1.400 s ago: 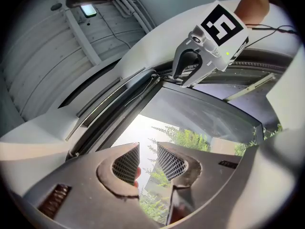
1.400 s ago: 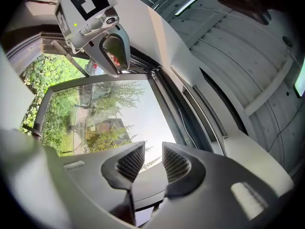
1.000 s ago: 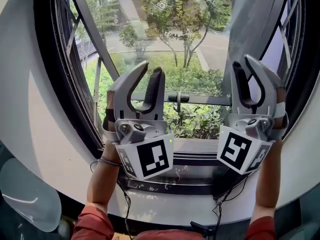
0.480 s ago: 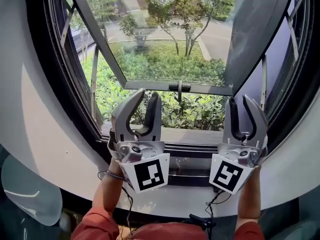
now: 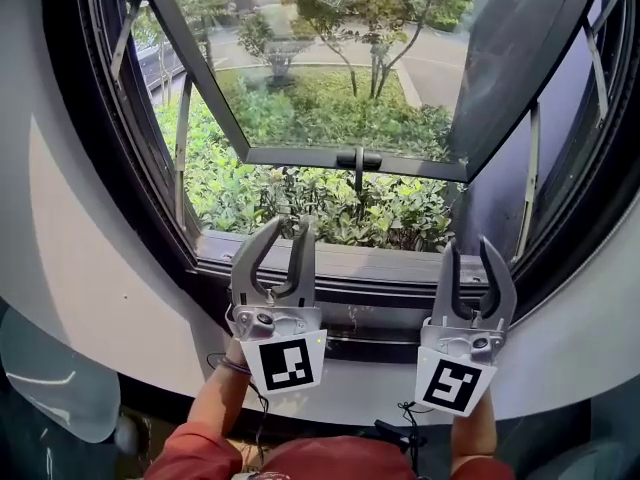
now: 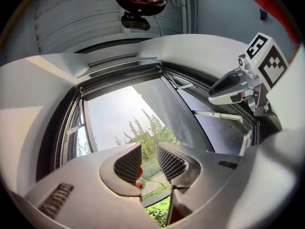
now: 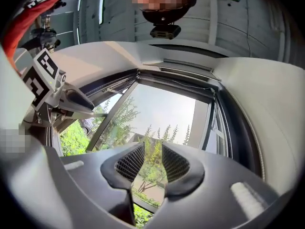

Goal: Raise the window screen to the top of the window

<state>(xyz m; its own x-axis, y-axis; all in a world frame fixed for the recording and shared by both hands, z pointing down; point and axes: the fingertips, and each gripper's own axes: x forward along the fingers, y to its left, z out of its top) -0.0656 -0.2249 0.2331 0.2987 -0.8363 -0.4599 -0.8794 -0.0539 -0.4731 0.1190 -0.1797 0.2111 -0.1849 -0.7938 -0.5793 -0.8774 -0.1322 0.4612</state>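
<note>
Both tools have dropped since a second ago, from up in front of the glass to down by the sill (image 5: 340, 263). The window screen I can't pick out in any view. The sash (image 5: 320, 68) is swung outward, its handle (image 5: 358, 158) on the bottom rail and shrubs (image 5: 300, 193) below it. The left gripper (image 5: 289, 226) has its jaws spread, with only greenery and sky in the gap. The right gripper (image 5: 470, 246) is spread too and pinches nothing. Both point up at the opening. The only print to read is a black-and-white square pattern on the left cube (image 5: 285, 365) and the right cube (image 5: 452, 383).
</note>
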